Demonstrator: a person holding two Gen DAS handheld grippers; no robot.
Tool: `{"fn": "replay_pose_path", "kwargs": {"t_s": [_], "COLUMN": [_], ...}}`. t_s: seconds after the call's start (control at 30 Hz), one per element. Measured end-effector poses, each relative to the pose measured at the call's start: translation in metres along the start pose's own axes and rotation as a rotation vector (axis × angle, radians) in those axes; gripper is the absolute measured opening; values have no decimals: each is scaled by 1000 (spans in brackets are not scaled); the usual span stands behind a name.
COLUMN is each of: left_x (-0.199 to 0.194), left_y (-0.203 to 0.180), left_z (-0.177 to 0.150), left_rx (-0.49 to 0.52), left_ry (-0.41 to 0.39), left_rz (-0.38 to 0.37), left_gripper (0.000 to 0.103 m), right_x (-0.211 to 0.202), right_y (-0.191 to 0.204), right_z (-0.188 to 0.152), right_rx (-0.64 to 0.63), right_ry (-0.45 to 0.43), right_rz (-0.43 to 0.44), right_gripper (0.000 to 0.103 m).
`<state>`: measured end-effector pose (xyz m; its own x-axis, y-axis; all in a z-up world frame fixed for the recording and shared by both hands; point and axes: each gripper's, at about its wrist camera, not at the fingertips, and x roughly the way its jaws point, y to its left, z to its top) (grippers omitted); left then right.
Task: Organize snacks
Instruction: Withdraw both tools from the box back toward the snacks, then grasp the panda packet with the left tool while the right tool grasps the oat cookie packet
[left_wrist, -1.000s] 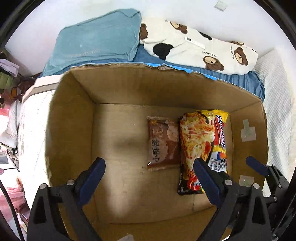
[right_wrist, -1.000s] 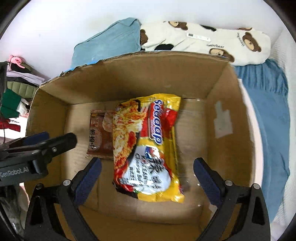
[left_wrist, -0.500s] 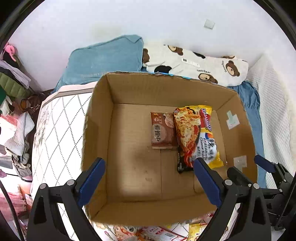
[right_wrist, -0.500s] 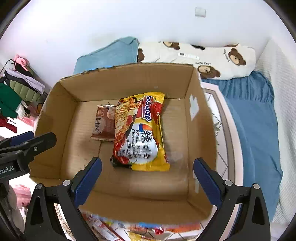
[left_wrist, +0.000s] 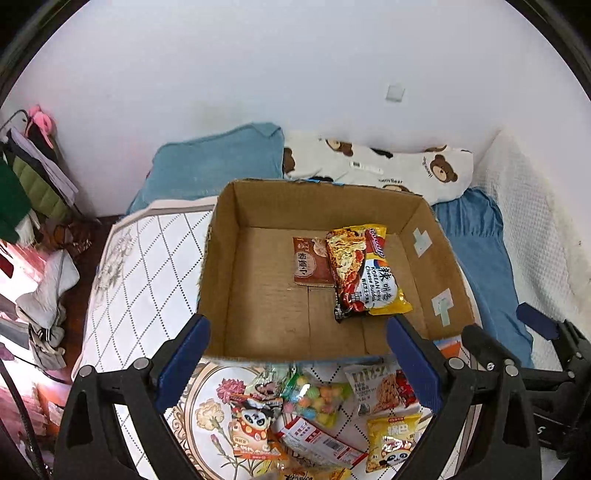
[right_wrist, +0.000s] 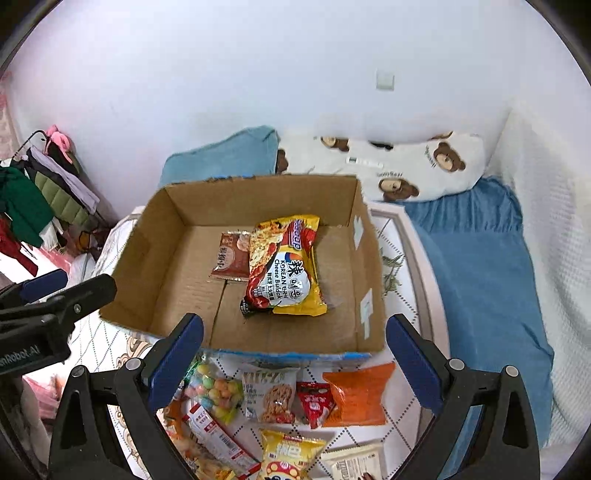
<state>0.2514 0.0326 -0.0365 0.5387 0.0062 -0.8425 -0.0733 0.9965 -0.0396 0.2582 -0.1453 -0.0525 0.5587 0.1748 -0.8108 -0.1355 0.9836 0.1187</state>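
Observation:
An open cardboard box (left_wrist: 218, 266) (right_wrist: 147, 258) stands on the bed. Inside lie a yellow-red noodle packet (left_wrist: 364, 275) (right_wrist: 286, 269) and a small brown snack pack (left_wrist: 310, 264) (right_wrist: 231, 258), side by side. Several loose snacks lie in front of the box: a bag of coloured balls (left_wrist: 319, 398) (right_wrist: 214, 391), a biscuit pack (right_wrist: 271, 397), an orange bag (right_wrist: 360, 393) and a yellow bag (left_wrist: 391, 439) (right_wrist: 290, 458). My left gripper (left_wrist: 299, 362) and right gripper (right_wrist: 295, 360) are both open and empty, held above the snacks near the box's front wall.
A blue pillow (left_wrist: 218, 162) and a bear-print pillow (left_wrist: 388, 171) lie behind the box against the white wall. A blue blanket (right_wrist: 480, 266) lies to the right. Clothes (right_wrist: 33, 206) hang at the left beyond the bed edge.
Both grippers have pulled back and up from inside the box. The box looks smaller and the loose snacks in front of it have come into view.

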Motion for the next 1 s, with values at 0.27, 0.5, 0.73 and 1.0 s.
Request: {"fn": "replay_pose_path", "kwargs": {"t_s": [0.27,0.5,0.73,1.0], "left_x": [-27,15,82,154], "left_y": [6,30,65,72], "left_z": [-35,-87,-133,-150], "left_rx": [-56,-118,-180,-189], "left_ry": [-16,137,366,535], "left_rz": [-5,76,69,-18], "left_gripper": [97,97,97,97], "right_x": [-34,23,79,121], "right_y": [-5,-14,-18,-9], "right_z": [-32,-79,-118,-129], "right_rx": [40,103,142,169], "right_ry": [-27,157,332,377], "right_rz": [90,226,190,135], "right_gripper": [101,64,64,69]}}
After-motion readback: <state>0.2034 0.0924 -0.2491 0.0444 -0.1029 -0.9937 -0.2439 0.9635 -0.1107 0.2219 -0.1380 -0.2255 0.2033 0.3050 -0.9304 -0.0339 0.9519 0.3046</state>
